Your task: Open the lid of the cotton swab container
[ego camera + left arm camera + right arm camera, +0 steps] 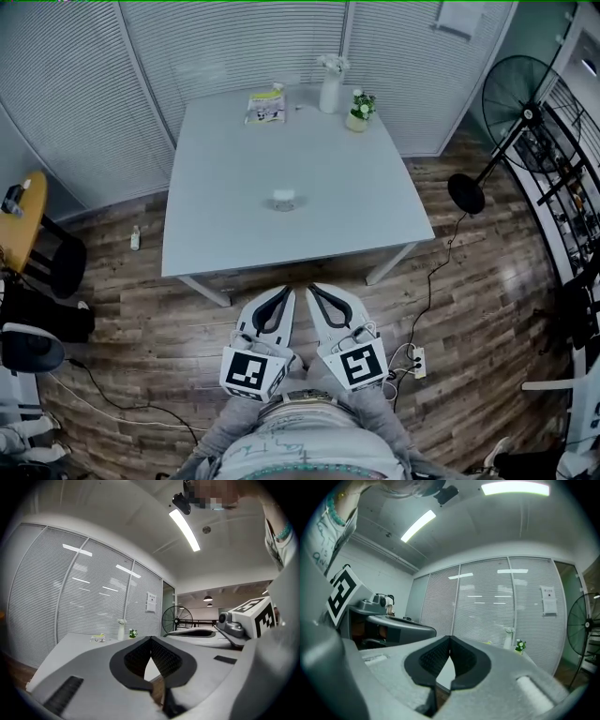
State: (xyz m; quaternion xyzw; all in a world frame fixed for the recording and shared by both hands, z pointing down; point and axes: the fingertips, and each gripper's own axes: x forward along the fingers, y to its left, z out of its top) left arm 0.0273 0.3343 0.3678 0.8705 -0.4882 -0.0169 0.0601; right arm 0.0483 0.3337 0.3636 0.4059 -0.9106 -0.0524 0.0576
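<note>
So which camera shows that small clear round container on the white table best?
The head view: the small clear round container sits in plain sight on the white table. Neither gripper view shows it that I can make out.

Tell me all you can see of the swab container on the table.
The swab container is a small, low, round thing, pale and seemingly clear. It stands alone near the middle of the light grey table. Nothing else touches it. It is too small in view to tell whether its lid is on.
</note>
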